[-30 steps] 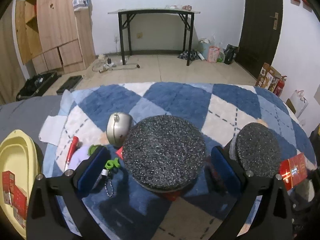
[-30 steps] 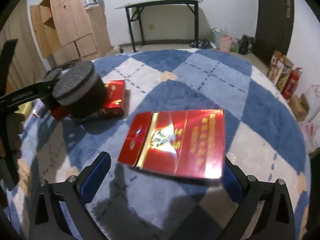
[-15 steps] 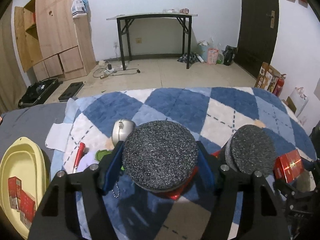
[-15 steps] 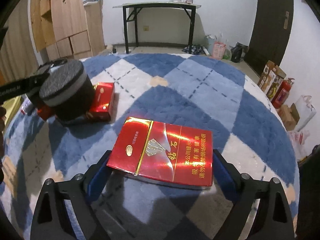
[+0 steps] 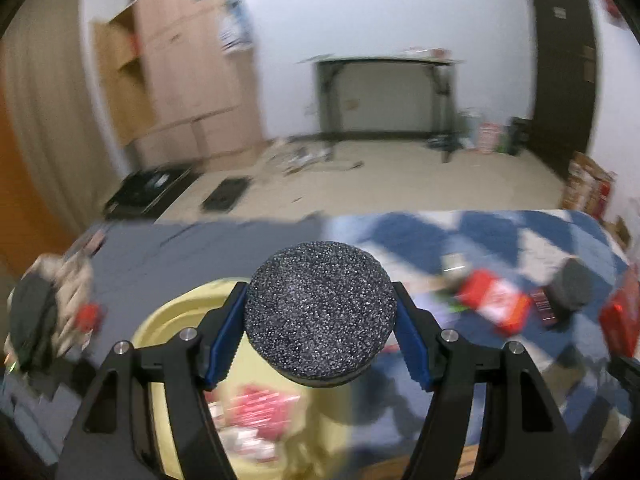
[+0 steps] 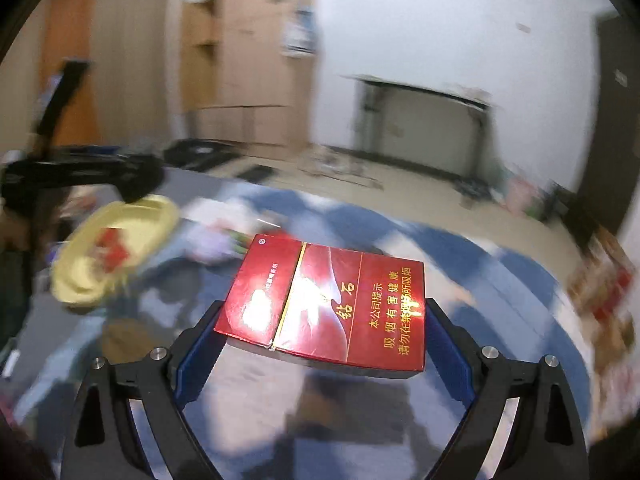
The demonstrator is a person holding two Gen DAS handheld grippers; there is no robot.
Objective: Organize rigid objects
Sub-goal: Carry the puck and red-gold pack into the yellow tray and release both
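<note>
My left gripper (image 5: 320, 338) is shut on a round dark speckled puck (image 5: 320, 312), lifted and held over the near rim of a yellow tray (image 5: 176, 320) that holds several red packs. My right gripper (image 6: 322, 340) is shut on a flat red cigarette carton (image 6: 328, 304) with gold lettering, raised above the blue and white checked rug (image 6: 460, 264). From the right wrist view the yellow tray (image 6: 116, 248) lies to the left, with the left gripper's black frame above it. Both views are blurred by motion.
On the rug to the right lie a red pack (image 5: 494, 304) and a second dark puck (image 5: 572, 288). A person's hand (image 5: 52, 304) shows at the left edge. Beyond are a wooden cabinet (image 5: 184, 80), a black table (image 5: 384, 96) and a dark door (image 5: 560, 64).
Both grippers closed on their objects, lifted them off the rug and swung left. The puck now hangs over the yellow tray, and the carton is in the air facing the tray.
</note>
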